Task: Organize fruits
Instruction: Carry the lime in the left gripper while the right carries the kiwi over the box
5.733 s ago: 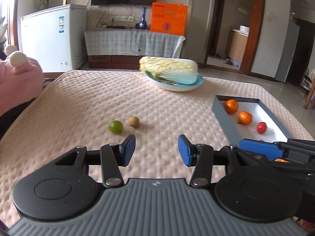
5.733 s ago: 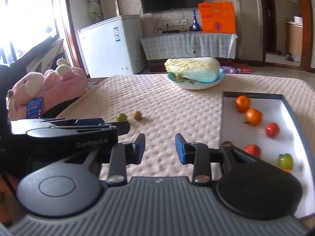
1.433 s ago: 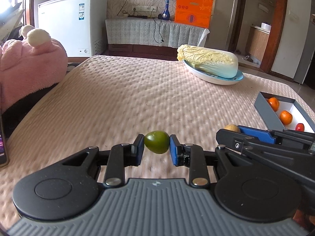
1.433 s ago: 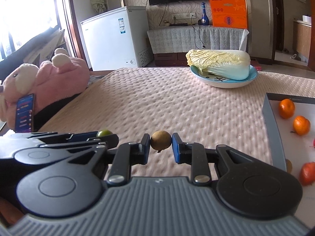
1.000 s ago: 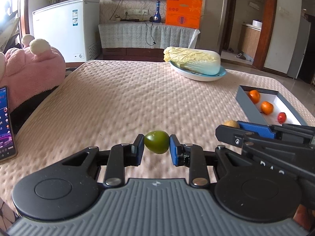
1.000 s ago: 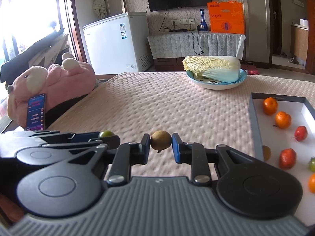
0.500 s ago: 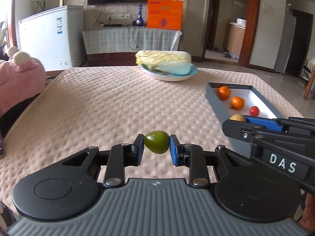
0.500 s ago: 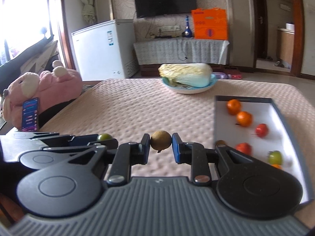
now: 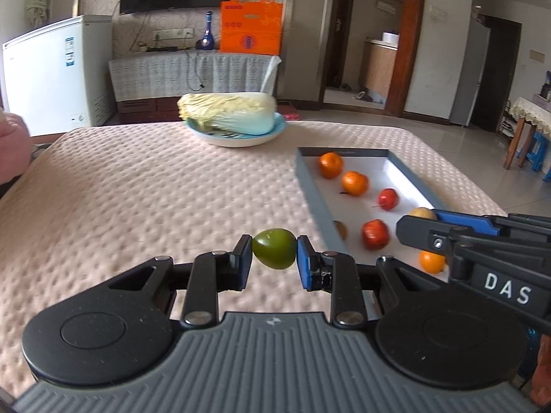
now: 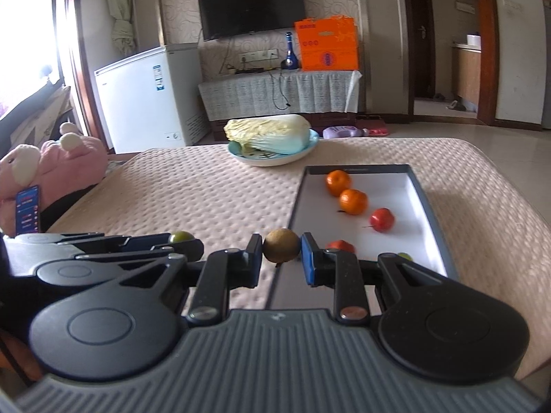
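My left gripper is shut on a green fruit, held above the pink quilted cover just left of the grey tray. My right gripper is shut on a brown fruit, over the tray's near left rim. The tray holds two oranges, red fruits and a few others, partly hidden by the fingers. In the left wrist view the right gripper reaches over the tray with the brown fruit at its tip. The green fruit peeks out at the left gripper's tip in the right wrist view.
A blue plate with a napa cabbage stands at the far side of the cover. A pink plush toy and a phone lie at the left edge. A white freezer stands behind.
Both grippers have carried their fruits to the right, toward the tray. The tray now lies close under the right gripper and just right of the left one. Grips are unchanged.
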{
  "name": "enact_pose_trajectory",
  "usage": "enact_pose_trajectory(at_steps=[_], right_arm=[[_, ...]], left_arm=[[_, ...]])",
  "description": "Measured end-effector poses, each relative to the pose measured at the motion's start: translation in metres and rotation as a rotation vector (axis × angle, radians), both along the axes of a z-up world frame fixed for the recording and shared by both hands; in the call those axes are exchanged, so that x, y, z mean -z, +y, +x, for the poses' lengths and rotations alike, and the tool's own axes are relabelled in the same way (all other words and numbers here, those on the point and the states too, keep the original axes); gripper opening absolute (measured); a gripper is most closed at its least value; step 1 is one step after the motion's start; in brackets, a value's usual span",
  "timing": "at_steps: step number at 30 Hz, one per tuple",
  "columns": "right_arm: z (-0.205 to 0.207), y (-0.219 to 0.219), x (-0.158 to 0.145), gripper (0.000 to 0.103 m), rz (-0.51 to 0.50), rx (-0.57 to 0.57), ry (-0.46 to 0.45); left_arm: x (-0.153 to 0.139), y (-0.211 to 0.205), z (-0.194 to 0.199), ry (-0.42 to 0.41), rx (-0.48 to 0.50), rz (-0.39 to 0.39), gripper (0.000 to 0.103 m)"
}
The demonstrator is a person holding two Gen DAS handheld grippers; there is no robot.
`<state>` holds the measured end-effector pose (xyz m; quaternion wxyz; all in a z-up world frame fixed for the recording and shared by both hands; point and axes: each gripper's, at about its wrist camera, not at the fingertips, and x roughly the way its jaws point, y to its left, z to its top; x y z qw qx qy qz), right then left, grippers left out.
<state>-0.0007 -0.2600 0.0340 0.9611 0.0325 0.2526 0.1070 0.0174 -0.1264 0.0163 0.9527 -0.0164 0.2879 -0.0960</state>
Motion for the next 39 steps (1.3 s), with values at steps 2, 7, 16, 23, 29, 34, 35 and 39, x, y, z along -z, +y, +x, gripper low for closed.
enact_pose_trajectory(at_steps=[2, 7, 16, 23, 29, 34, 35, 39], right_arm=[[0.0, -0.006, 0.0, 0.027, 0.0, 0.01, 0.003], [-0.001, -0.02, 0.002, 0.027, 0.002, 0.032, 0.009], [-0.005, -0.036, 0.005, 0.027, -0.013, 0.048, 0.026], [-0.009, -0.049, 0.008, 0.027, -0.031, 0.052, 0.041], [-0.011, -0.055, 0.011, 0.027, -0.037, 0.046, 0.055], [-0.01, -0.055, 0.013, 0.027, -0.053, 0.031, 0.065], [-0.01, -0.055, 0.014, 0.027, -0.055, 0.029, 0.067], [-0.01, -0.057, 0.014, 0.027, -0.061, 0.025, 0.075]], left_arm=[[0.0, -0.008, 0.0, -0.005, 0.017, 0.0, 0.032], [0.0, -0.024, 0.002, -0.024, 0.055, 0.003, 0.032], [0.003, -0.045, 0.015, -0.025, 0.09, -0.013, 0.032], [0.005, -0.059, 0.03, -0.035, 0.111, -0.019, 0.032], [0.009, -0.072, 0.043, -0.023, 0.129, -0.024, 0.032], [0.014, -0.083, 0.054, -0.009, 0.141, -0.019, 0.033], [0.016, -0.086, 0.057, -0.008, 0.144, -0.007, 0.033], [0.022, -0.093, 0.069, -0.001, 0.15, 0.016, 0.033]])
